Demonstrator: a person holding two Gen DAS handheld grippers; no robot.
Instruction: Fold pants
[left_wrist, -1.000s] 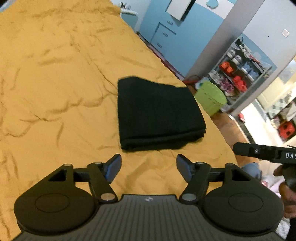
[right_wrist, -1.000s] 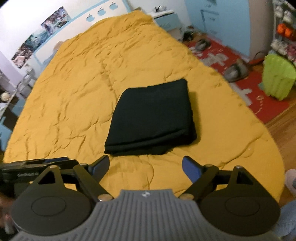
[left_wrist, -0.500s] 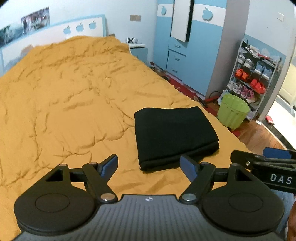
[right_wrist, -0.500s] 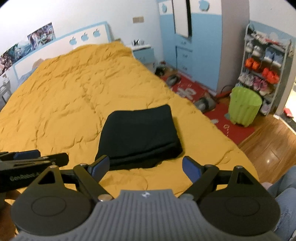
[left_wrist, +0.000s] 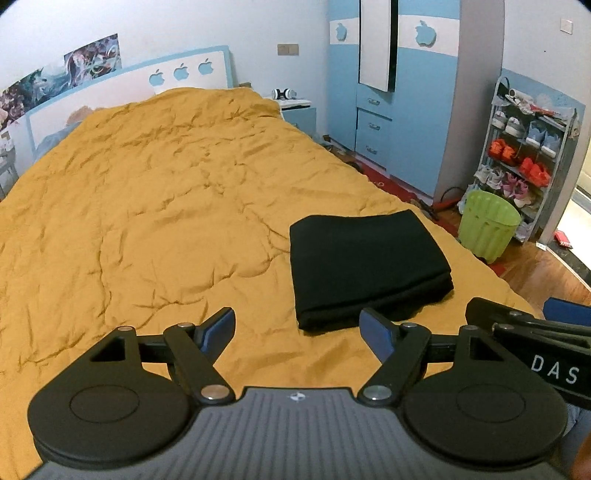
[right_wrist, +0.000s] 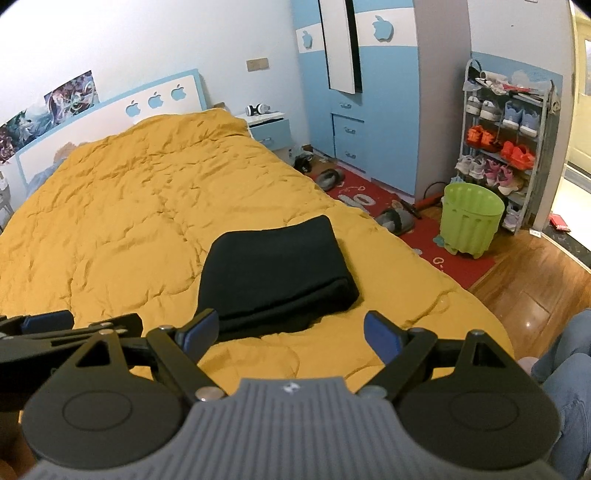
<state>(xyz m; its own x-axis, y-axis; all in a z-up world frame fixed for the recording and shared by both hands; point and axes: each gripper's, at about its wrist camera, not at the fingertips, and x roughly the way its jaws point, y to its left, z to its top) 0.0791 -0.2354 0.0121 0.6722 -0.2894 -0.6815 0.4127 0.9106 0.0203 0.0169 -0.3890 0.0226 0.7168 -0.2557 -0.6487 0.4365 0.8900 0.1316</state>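
Note:
The black pants (left_wrist: 365, 262) lie folded into a neat thick rectangle on the orange bedspread (left_wrist: 155, 206), near the bed's right edge. They also show in the right wrist view (right_wrist: 275, 271). My left gripper (left_wrist: 297, 328) is open and empty, held above the bed just short of the pants' near edge. My right gripper (right_wrist: 291, 330) is open and empty, also just short of the pants. Each gripper shows at the edge of the other's view: the right one (left_wrist: 535, 325), the left one (right_wrist: 70, 325).
A green ribbed bin (right_wrist: 471, 223) stands on the floor right of the bed, by a shoe rack (right_wrist: 502, 147) and a blue wardrobe (right_wrist: 354, 92). Slippers lie on a red mat (right_wrist: 436, 251). The headboard (left_wrist: 129, 85) is at the far end. My knee (right_wrist: 565, 354) is at right.
Both grippers have drawn back and tilted up from the pants, so the room and headboard came into view. The folded pants have not moved. Both grippers stayed open.

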